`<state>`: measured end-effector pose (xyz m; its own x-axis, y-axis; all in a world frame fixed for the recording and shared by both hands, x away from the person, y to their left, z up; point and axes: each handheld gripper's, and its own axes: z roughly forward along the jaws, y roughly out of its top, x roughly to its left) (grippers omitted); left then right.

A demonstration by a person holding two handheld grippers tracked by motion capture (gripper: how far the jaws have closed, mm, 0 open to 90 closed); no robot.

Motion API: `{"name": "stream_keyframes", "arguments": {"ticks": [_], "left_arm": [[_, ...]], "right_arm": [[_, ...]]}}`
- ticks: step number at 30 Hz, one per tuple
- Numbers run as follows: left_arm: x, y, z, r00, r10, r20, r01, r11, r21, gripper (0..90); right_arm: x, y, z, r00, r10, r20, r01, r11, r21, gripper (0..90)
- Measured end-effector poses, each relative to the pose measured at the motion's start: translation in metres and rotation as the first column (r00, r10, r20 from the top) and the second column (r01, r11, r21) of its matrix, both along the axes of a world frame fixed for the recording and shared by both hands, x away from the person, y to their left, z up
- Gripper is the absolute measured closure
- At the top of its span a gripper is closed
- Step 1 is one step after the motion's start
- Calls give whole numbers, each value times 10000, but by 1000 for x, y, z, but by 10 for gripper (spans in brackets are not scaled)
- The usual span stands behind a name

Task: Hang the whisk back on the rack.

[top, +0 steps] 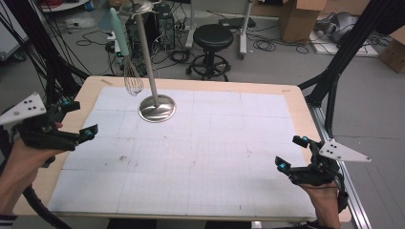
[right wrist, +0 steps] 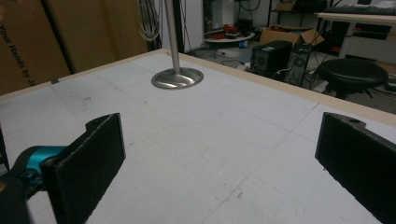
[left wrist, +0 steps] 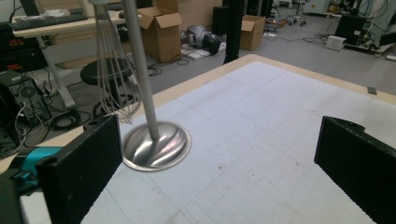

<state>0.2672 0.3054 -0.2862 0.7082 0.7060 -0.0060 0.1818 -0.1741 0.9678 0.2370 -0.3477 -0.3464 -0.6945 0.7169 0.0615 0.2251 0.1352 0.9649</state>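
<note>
The left hand-held gripper (top: 81,117) is a black, angular frame with teal fittings and a flat pale three-cornered plate on top. Its jaws stand wide apart, their matte, finely textured black pads holding nothing and touching nothing. It hovers at the worktop's nine o'clock edge, jaws aimed toward two o'clock, with the left hand (top: 19,160) wrapped round it from below and the forearm running in from the lower corner.

The right hand-held gripper (top: 292,152), of the same build, is also spread wide and empty. It sits at about four o'clock, jaws pointing toward ten o'clock, gripped by the right hand (top: 325,198) with the wrist bent upward.

Between them the worktop (top: 200,157) is pale wood at the rim, covered by a white, faintly gridded, scuffed mat. Toward eleven o'clock stands the stand (top: 156,109): a round, domed, polished metal base with a slim grey pole rising from its centre. From the top of it hangs the whisk (top: 130,71), mint-green smooth handle upward, thin wire loops bulging downward, clear of the mat, just at nine o'clock of the pole.
</note>
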Motion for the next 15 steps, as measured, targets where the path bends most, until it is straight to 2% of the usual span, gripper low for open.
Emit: {"name": "stream_keyframes", "arguments": {"ticks": [6, 12, 15], "left_arm": [[-13, -6, -22, 9999, -116, -80, 116, 9999, 4, 17], [-22, -23, -47, 9961, -845, -240, 846, 9964, 22, 17], [-23, -28, -57, 9939, -1040, -371, 1038, 9946, -75, 17]], "right_arm": [[0, 2, 0, 10000, 62, -2, -62, 10000, 44, 4], [1, 5, 0, 9999, 114, 23, -114, 9999, -59, 4], [2, 6, 0, 9999, 163, 21, -163, 9998, -113, 4]]}}
